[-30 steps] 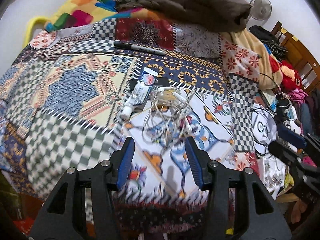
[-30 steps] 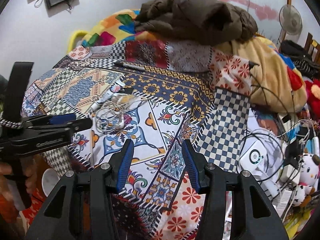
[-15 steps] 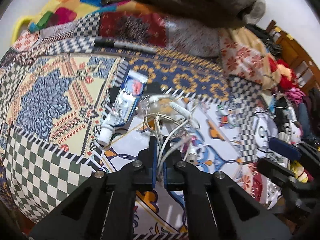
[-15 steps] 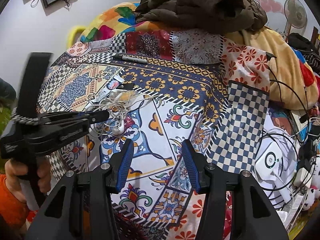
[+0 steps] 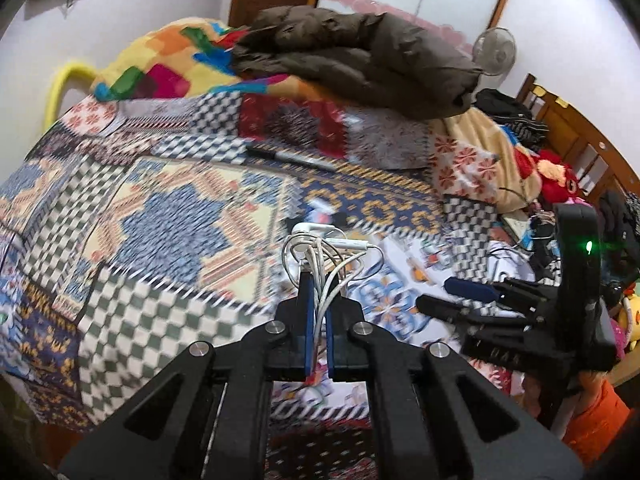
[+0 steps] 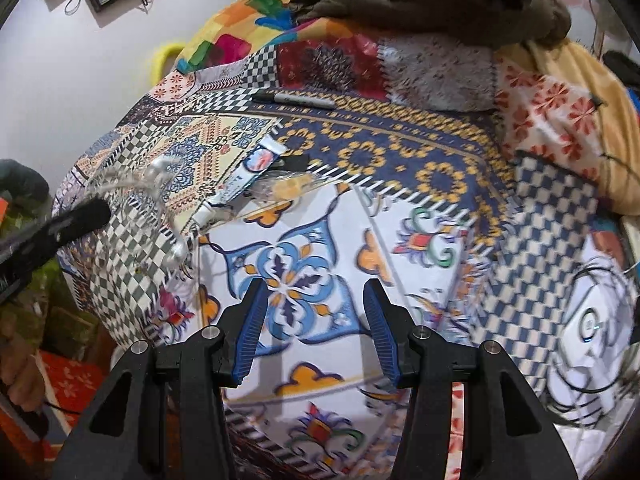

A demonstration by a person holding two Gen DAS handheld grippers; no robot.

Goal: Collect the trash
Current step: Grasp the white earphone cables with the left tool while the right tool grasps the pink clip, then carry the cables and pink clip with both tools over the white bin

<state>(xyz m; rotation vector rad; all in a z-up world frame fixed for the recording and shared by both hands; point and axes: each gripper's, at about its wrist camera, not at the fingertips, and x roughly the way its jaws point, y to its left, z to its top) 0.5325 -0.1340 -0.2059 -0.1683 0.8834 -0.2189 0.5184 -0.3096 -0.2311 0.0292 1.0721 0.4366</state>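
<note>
My left gripper (image 5: 319, 280) is shut on a tangle of white earphone cable (image 5: 320, 246), which hangs above the patchwork bedspread (image 5: 168, 208). In the right wrist view this gripper (image 6: 94, 214) is at the far left, with the blurred cable (image 6: 154, 184) dangling from it. My right gripper (image 6: 314, 286) is open and holds nothing, low over a blue flower patch. Beyond it lie a toothpaste tube (image 6: 244, 178), a clear crumpled wrapper (image 6: 286, 186) and a black marker (image 6: 294, 98).
A brown jacket (image 5: 352, 56) and a bright pillow (image 5: 160, 72) are piled at the head of the bed. Toys, cables and a white device (image 6: 588, 328) crowd the right side. A fan (image 5: 494, 54) stands by the wall. The bed's near edge drops off below my grippers.
My left gripper closed on the cable tangle and lifted it off the bedspread, away from the tube. My right gripper moved lower and closer to the bed, still open.
</note>
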